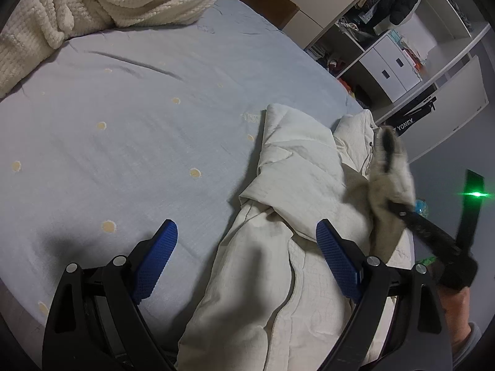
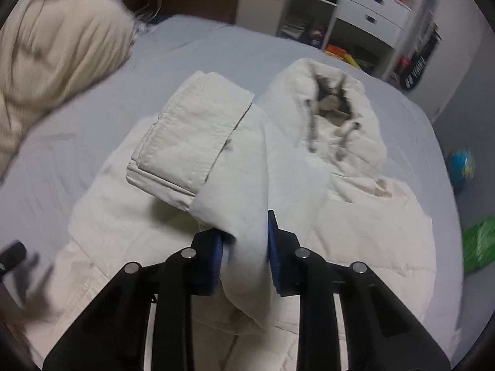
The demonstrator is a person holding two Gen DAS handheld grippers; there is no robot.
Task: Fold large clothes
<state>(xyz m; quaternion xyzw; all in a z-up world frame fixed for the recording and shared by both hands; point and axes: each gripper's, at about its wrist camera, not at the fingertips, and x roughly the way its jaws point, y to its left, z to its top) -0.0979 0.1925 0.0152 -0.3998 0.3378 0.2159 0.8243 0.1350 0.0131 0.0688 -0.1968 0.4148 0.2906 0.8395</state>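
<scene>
- Item under work: a cream hooded coat lying on the bed, along its right-hand edge in the left wrist view, well apart from the knitted blanket heaped at the far end.
- Right tongs: narrow, pads pressing a fold of sleeve between them. The cuff end lies across the body of the coat.
- Left tongs: wide, holding nothing; they hover over the near part of the coat and the bare sheet beside it.
- Step in hand, as judged: the sleeve fold, with the sleeve being carried inward over the chest.
- Orientation: the hood points toward the far right corner of the bed, by the shelves; the hem lies nearest the cameras. The long axis runs from the near edge away, roughly parallel with the bed's right edge.
- Next move, as judged: lay the sleeve flat along that axis and let go, then bring the left tongs to the near hem or opposite side for the following fold.
- Right wrist view is blurred; fine fabric detail cannot be confirmed.
</scene>
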